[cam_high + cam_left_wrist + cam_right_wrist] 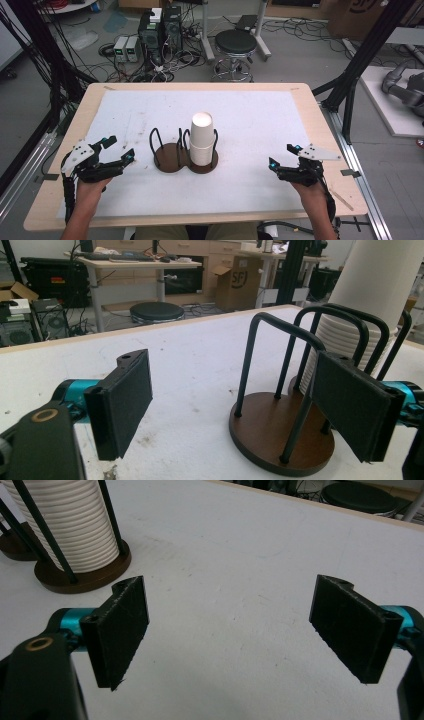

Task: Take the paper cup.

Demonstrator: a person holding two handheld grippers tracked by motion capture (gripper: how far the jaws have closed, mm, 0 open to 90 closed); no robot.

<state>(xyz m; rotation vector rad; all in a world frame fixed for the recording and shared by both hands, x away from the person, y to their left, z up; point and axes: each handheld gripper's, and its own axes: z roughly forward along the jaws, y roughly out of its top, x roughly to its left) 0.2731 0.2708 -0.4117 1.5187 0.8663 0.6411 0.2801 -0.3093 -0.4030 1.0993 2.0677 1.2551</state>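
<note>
Both grippers, left (119,148) and right (283,155), spread wide, flank the cups (201,138) in the holder (172,159); box (243,281) reads "SF".

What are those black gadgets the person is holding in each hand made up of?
Each hand holds a black device. The left gripper and the right gripper both carry a grey three-cornered plate on top, small turquoise parts near the tips, and a black cable trailing back along the forearm. Close up, the jaws are flat, black, rough-textured rectangular pads on turquoise mounts.

High view above table (280,107) looking down, two tongs-mounted views low and close, sharing cup rack (280,437).
</note>
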